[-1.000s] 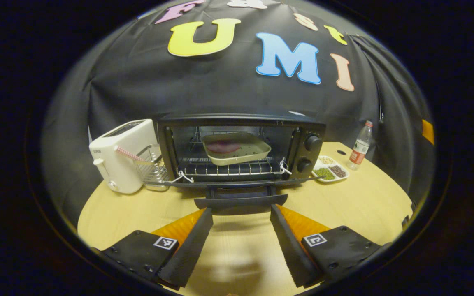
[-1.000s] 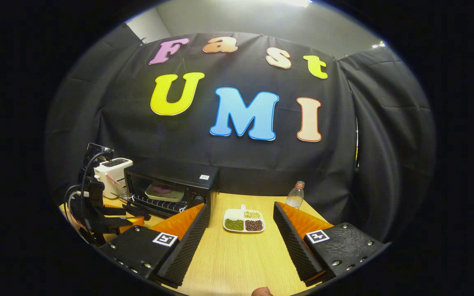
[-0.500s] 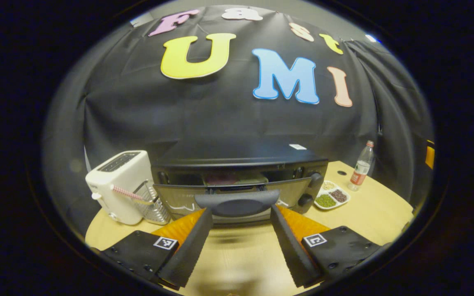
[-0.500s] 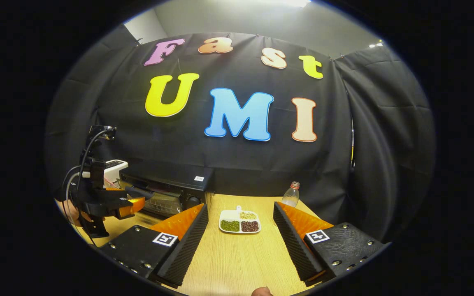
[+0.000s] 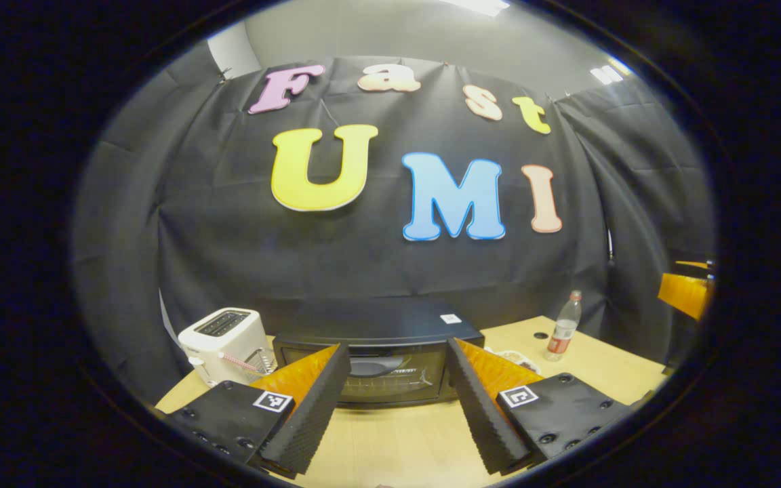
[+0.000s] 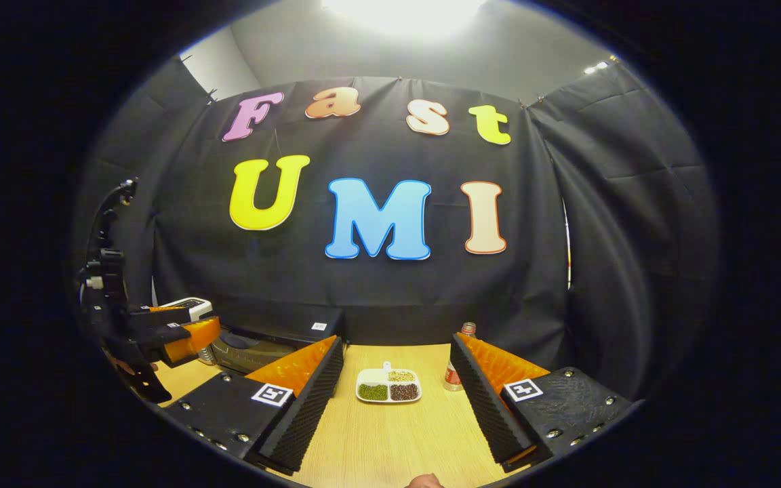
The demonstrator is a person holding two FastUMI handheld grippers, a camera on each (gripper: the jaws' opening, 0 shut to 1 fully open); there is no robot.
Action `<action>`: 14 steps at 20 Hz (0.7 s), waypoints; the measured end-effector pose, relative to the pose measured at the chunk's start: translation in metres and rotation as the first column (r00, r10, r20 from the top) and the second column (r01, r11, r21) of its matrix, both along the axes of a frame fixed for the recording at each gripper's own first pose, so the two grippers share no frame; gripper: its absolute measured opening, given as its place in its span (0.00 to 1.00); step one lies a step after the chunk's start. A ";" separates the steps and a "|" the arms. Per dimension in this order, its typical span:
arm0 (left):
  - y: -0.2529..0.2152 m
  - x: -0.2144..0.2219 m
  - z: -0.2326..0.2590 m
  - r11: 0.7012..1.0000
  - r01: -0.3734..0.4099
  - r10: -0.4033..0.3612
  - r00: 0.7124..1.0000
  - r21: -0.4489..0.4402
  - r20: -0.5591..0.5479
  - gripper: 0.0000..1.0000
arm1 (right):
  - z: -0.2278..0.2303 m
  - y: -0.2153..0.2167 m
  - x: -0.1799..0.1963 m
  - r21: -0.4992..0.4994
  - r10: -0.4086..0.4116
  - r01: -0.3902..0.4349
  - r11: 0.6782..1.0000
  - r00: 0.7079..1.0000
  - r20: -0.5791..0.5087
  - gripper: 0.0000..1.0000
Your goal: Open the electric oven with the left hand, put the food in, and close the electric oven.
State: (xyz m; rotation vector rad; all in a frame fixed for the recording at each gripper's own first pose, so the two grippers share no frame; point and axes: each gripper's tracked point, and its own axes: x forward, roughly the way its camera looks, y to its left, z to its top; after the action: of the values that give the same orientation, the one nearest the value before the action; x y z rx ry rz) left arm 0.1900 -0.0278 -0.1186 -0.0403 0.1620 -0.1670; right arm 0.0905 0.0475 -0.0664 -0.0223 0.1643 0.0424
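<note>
Electric oven (image 5: 380, 359) sits at the table's (image 5: 397, 447) back edge beside the toaster (image 5: 221, 342), door apparently shut, so task looks done; left gripper (image 5: 396, 407) and right gripper (image 6: 397, 407) hang spread and empty, clear of it.

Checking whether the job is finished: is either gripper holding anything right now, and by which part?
Nothing is held. The left gripper and right gripper are both open and empty, and the oven door is shut.

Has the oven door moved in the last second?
Yes. The door has swung up from lying flat open to shut against the oven body; the toaster beside it stayed put.
</note>
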 end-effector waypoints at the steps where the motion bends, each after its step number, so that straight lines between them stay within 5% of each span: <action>1: -0.001 -0.015 0.014 1.000 -0.016 0.016 1.000 -0.005 0.016 1.00 | 0.003 -0.005 -0.006 0.009 0.012 -0.012 1.000 1.000 0.000 0.97; 7: -0.001 -0.119 0.066 0.992 -0.123 0.121 0.989 0.025 0.085 1.00 | 0.024 -0.028 -0.044 0.040 0.094 -0.096 0.995 0.995 0.046 0.98; 14: 0.002 -0.191 0.085 0.991 -0.136 0.136 0.986 0.001 0.099 0.95 | 0.035 -0.024 -0.072 0.084 0.132 -0.137 0.987 0.989 0.068 0.98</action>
State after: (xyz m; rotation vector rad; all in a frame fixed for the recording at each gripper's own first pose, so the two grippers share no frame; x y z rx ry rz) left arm -0.0008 -0.0261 -0.0331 -0.0347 0.0611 -0.0318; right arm 0.0186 0.0230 -0.0315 0.0540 0.0985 0.1837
